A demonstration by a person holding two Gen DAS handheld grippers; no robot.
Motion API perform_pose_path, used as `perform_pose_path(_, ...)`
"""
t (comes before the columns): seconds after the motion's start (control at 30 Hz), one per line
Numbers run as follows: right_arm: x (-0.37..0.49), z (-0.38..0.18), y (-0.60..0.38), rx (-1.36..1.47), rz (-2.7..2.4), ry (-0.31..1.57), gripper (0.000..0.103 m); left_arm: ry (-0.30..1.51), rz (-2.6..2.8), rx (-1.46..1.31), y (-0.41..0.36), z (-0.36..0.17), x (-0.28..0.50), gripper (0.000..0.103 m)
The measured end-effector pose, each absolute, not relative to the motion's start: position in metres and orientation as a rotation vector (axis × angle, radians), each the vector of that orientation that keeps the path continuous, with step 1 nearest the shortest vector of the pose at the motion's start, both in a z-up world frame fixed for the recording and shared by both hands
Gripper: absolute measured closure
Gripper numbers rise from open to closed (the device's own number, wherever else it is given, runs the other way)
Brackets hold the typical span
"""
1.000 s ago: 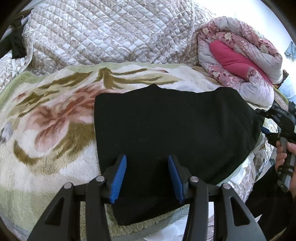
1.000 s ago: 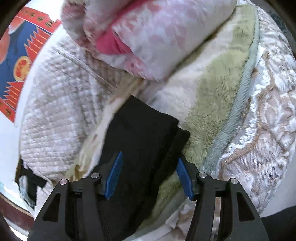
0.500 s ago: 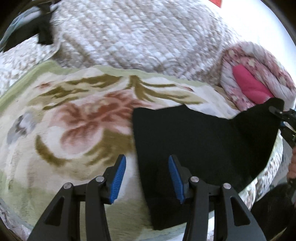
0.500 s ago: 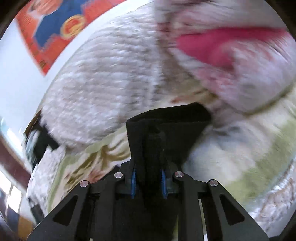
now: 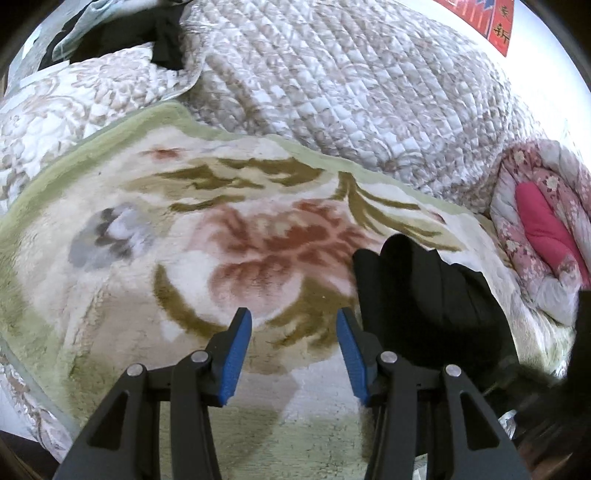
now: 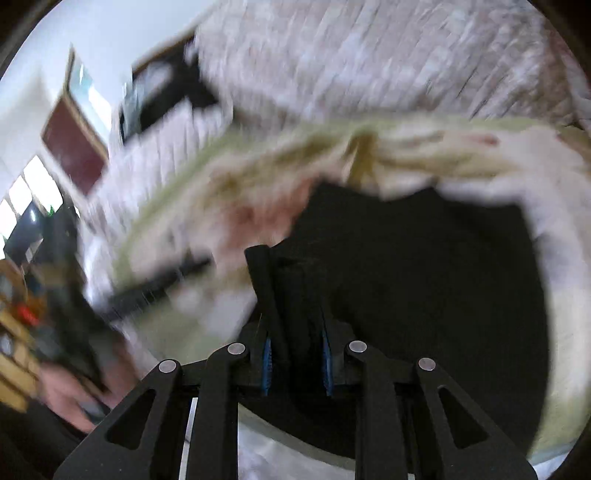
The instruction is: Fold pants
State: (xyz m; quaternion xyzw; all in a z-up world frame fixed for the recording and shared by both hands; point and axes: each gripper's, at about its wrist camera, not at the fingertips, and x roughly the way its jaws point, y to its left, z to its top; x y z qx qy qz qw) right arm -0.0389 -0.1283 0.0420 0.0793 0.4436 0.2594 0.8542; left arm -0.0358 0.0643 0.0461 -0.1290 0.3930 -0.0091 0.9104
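The black pants (image 5: pixel 424 295) lie bunched at the right of the floral blanket (image 5: pixel 147 258) in the left wrist view. My left gripper (image 5: pixel 293 343) is open and empty, over bare blanket just left of the pants. My right gripper (image 6: pixel 295 354) is shut on a folded edge of the black pants (image 6: pixel 424 277) and holds it above the rest of the cloth. The right wrist view is heavily blurred by motion.
A quilted beige bedspread (image 5: pixel 351 92) rises behind the blanket. A rolled pink floral duvet (image 5: pixel 535 221) sits at the right. Dark clothes (image 5: pixel 147 33) lie at the far left top. The person's other hand and gripper (image 6: pixel 66 350) show blurred at the left.
My right gripper closed on the pants' edge and swept it left across the pants. My left gripper moved left off the pants and stayed open.
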Motion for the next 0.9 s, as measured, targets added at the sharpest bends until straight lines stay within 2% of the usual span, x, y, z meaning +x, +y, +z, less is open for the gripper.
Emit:
perform_pose_path(0.23,-0.047,0.057,-0.123,0.099,0.542,0.869,0.082,0.791,-0.027,-0.284,0.066,0.051,-0.038,0.053)
perform_pose_path(0.5,-0.056,0.048,-0.115,0.050,0.560,0.866,0.082,0.783,-0.035,-0.279,0.065,0.052,-0.039,0.053)
perform_pose_path(0.6,-0.056,0.042,-0.113,0.052,0.567,0.871,0.071,0.786,-0.036,-0.277,0.064,0.051,-0.040,0.053)
perform_pose_path(0.67,-0.062,0.042,-0.111,0.045,0.590,0.856,0.052,0.787,-0.037,-0.271,0.064,0.051,-0.040,0.053)
perform_pose_path(0.7,-0.065,0.045,-0.109,0.041,0.606,0.852,0.049,0.788,-0.037,-0.270,0.063,0.050,-0.040,0.053)
perform_pose_path(0.9,-0.075,0.075,-0.133,0.110,0.655,0.786,0.047,0.782,-0.057,-0.274,0.062,0.052,-0.041,0.053)
